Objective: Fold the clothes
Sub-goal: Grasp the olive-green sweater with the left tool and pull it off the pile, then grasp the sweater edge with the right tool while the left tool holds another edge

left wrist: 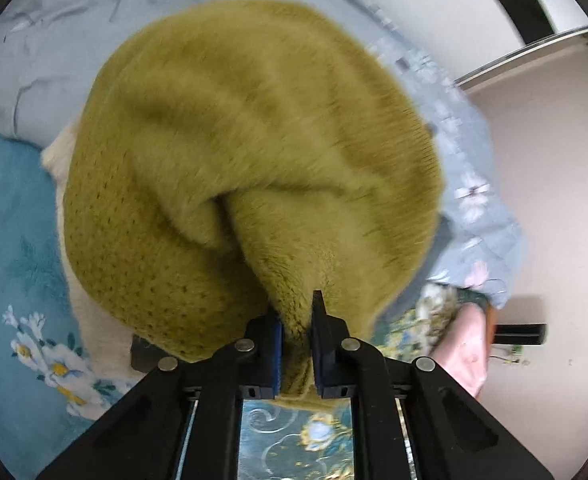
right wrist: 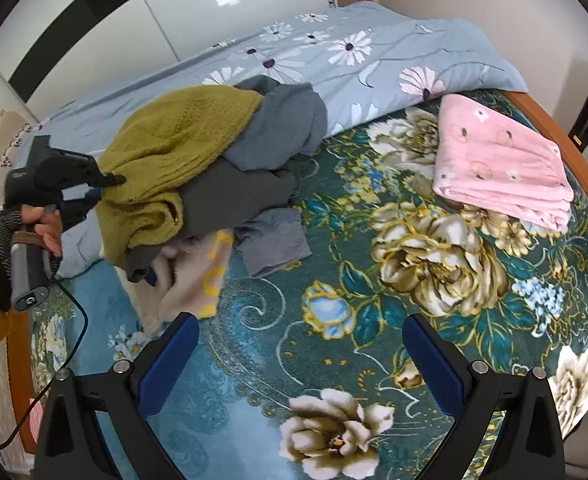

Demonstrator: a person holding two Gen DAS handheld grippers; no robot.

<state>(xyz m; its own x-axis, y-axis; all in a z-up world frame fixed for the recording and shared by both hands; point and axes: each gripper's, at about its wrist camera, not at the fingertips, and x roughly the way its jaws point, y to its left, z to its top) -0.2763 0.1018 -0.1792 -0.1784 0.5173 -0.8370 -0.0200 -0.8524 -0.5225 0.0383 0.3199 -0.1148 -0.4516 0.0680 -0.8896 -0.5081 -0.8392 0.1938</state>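
one olive green sweater (left wrist: 254,152) hangs bunched from the left gripper (left wrist: 297,336), jaws pinching its edge, above a heap of grey clothes (right wrist: 262,160) on the flowered bedspread (right wrist: 373,264). the right gripper (right wrist: 299,364) hovers with jaws spread, holding nothing. a folded pink blanket (right wrist: 501,168) lies near the bed's edge.

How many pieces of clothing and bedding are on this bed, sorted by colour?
Olive green: 1, the sweater pinched in the left tool
Grey: 3, the top, the dark garment and the small piece
Cream: 1, the fluffy garment
Pink: 1, the folded blanket
Light blue: 1, the floral duvet
Total: 7
The right tool holds nothing.
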